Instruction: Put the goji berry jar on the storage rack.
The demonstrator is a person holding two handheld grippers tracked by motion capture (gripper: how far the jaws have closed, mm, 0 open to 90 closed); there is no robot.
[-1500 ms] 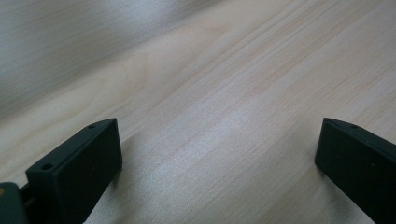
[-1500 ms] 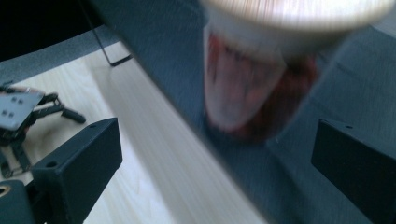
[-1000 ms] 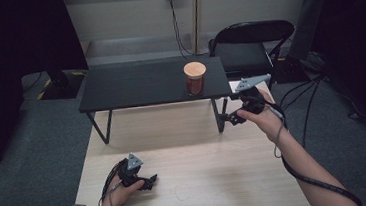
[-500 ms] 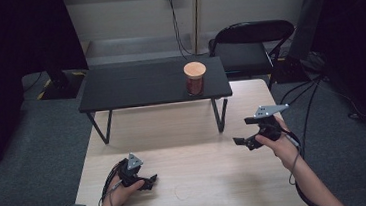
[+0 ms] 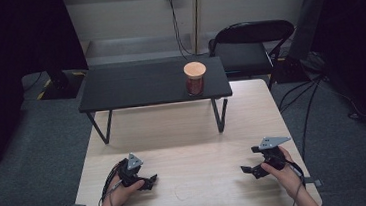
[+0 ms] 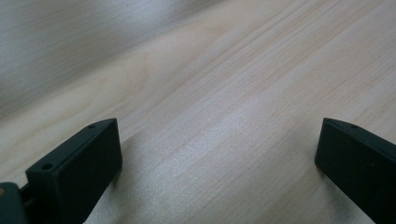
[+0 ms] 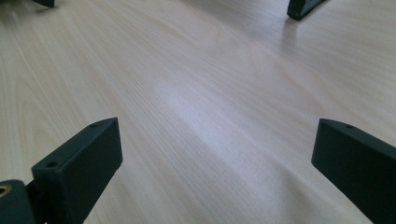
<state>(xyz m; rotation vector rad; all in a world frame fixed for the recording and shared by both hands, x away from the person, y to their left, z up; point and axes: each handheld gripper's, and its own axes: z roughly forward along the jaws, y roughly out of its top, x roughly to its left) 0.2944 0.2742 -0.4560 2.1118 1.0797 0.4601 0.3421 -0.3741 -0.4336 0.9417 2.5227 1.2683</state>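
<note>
A glass jar with a round wooden lid and dark reddish contents stands on the right part of a low black shelf table. The shelf stands on the far half of the light wooden table. My left gripper rests low on the near left of the wooden table, held by a hand, jaws wide apart over bare wood. My right gripper sits at the near right, also open, with nothing between its fingers. Both are far from the jar.
A black chair stands behind the table at the right. Cables trail over the grey carpet on the right side. A dark curtain closes the left and right background. A shelf foot appears in the right gripper view.
My right gripper has come back from beside the jar shelf toward the near right edge and dropped low over the wood. The left gripper has stayed put.
</note>
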